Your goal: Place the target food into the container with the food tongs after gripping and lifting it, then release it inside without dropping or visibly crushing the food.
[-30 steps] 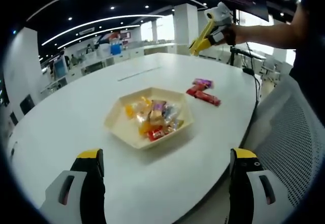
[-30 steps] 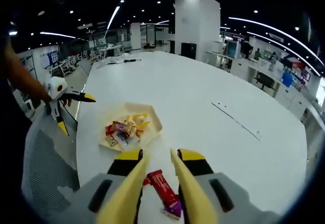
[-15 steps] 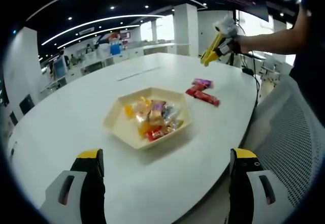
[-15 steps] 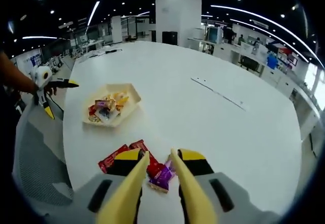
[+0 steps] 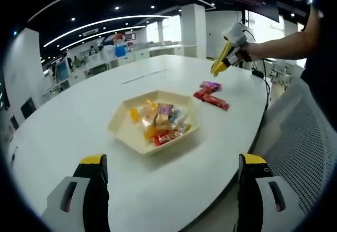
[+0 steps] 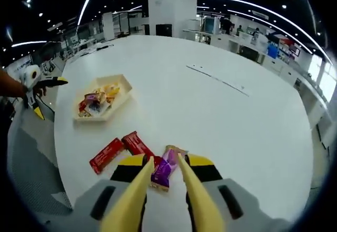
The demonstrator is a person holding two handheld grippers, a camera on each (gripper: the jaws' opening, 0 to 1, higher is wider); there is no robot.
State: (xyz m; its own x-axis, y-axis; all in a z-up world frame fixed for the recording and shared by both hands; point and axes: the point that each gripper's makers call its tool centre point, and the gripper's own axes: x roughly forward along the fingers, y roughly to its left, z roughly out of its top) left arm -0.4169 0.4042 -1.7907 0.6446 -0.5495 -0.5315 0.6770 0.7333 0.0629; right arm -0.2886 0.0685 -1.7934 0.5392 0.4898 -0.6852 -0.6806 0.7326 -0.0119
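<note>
A cream hexagonal container [image 5: 120, 132] [image 6: 126, 84] full of wrapped snacks sits on the white table. Beyond it lie a purple packet [image 5: 210, 86] and two red packets [image 5: 211, 100]. My left gripper [image 5: 174, 161] stands wide open at the near table edge, holding nothing; it is seen from the other side too, as the left gripper [image 6: 50, 96]. A hand holds my right gripper [image 5: 216, 72], with yellow tongs, just above the purple packet. The right gripper [image 6: 164, 160] has a narrow gap, and the purple packet [image 6: 164, 170] shows through it, lying on the table. Red packets [image 6: 107, 155] lie to its left.
The round white table [image 6: 221, 116] stretches wide beyond the packets. A grey mesh chair [image 5: 303, 137] stands by the table edge beside the person's arm [image 5: 279, 34]. Office desks and pillars fill the background.
The right gripper has come down and forward over the packets, so the purple one now sits between its tongs' tips. The left gripper and the container have not moved.
</note>
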